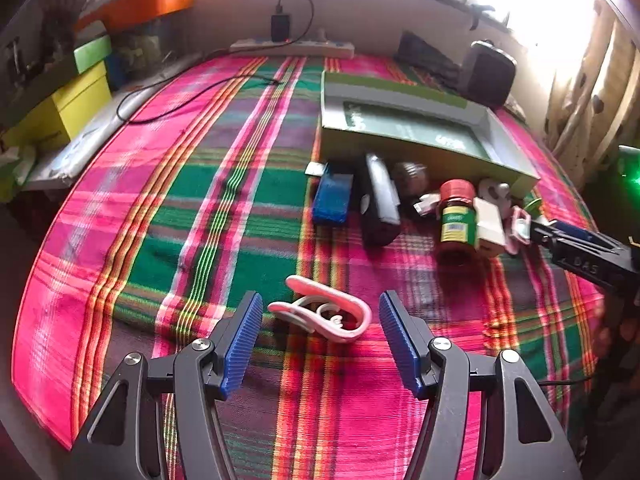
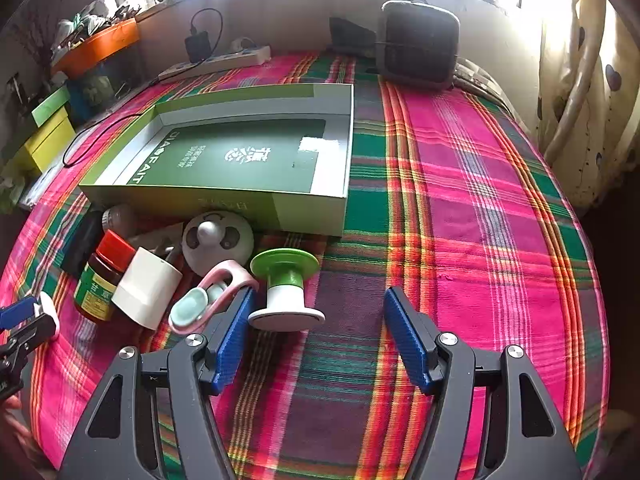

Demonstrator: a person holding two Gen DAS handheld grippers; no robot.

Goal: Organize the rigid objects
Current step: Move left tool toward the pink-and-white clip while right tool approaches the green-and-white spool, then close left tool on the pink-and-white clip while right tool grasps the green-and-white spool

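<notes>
Left gripper (image 1: 320, 336) wide, ribbed blue pads flanking curved pink plastic clip (image 1: 324, 312); right gripper (image 2: 320, 332) wide.

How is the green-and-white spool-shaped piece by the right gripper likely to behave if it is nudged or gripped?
The spool-shaped piece stands upright on a flat white base, so a light nudge probably slides it over the plaid cloth. Its narrow waist under a wide green top suggests it could tip; once down, it would likely roll. It looks like rigid plastic, so the open right gripper should hold the waist firmly.

The grey round thing (image 1: 410, 178) behind the red-capped bottle (image 1: 457, 216) is blurred, perhaps another cap or jar.
</notes>
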